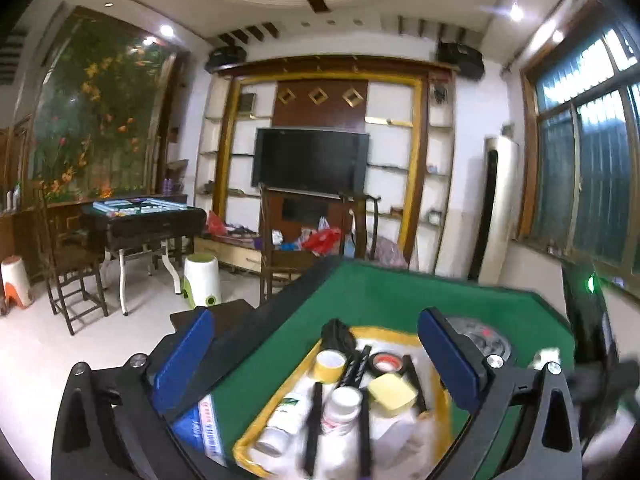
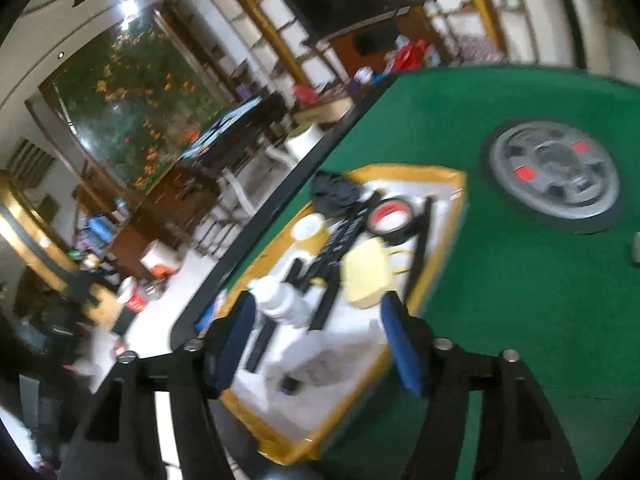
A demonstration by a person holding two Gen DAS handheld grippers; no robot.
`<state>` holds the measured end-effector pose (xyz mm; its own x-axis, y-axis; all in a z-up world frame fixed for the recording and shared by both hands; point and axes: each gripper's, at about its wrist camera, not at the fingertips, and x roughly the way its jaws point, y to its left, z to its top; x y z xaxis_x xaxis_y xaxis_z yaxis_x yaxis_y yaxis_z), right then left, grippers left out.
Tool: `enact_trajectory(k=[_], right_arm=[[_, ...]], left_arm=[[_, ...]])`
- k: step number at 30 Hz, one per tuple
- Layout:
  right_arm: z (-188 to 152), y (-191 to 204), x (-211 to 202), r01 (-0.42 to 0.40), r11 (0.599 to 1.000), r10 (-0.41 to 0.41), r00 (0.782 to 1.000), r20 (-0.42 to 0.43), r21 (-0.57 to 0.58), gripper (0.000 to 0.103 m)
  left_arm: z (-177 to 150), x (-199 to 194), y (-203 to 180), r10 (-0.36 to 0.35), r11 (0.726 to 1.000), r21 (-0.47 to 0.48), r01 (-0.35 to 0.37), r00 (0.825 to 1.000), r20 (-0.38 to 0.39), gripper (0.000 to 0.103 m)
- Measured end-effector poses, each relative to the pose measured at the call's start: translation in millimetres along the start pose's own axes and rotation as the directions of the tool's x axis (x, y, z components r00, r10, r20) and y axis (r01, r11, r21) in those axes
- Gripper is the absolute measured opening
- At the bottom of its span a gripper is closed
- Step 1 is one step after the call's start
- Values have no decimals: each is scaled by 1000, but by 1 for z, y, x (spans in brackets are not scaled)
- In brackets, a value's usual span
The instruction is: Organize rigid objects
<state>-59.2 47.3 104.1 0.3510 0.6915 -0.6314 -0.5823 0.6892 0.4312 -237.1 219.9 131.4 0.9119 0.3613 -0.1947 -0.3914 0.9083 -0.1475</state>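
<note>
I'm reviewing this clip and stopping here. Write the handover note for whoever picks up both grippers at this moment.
Left gripper: open wide, nothing between its jaws, raised above the tray.
Right gripper: open, empty, angled down over the near end of the tray.
Yellow-rimmed tray sits on the green table and holds the yellow tape roll, black tape roll, yellow block, white bottles, black sticks and a black bundle.
Done: most items appear gathered in the tray.
Left: a small pale item at the table's right side, too cropped to identify; a blue-and-white box lies outside the tray.
</note>
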Motion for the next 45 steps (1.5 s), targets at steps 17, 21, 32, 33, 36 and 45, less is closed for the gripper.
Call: enact_trajectory(k=[17, 21, 32, 33, 36, 45], right_arm=[[-60, -29, -35, 428, 899, -412, 899, 147, -98, 83], [-64, -32, -37, 457, 883, -440, 884, 156, -104, 83], [-72, -15, -22, 458, 874, -442, 888, 123, -165, 83], [-72, -14, -20, 458, 873, -443, 888, 121, -168, 83], [-72, -12, -17, 459, 871, -446, 888, 113, -175, 83], [-73, -13, -11, 459, 871, -449, 888, 95, -174, 83]], left_arm=[[-45, 61, -63, 105, 988, 147, -47, 902, -418, 102], [-50, 64, -68, 110, 987, 154, -47, 895, -433, 102], [-57, 68, -56, 109, 989, 136, -50, 877, -468, 103], [-57, 68, -55, 108, 990, 133, -51, 875, -471, 102], [-59, 70, -51, 108, 991, 127, -53, 872, -478, 102], [-61, 73, -49, 106, 991, 121, -53, 863, -494, 102]])
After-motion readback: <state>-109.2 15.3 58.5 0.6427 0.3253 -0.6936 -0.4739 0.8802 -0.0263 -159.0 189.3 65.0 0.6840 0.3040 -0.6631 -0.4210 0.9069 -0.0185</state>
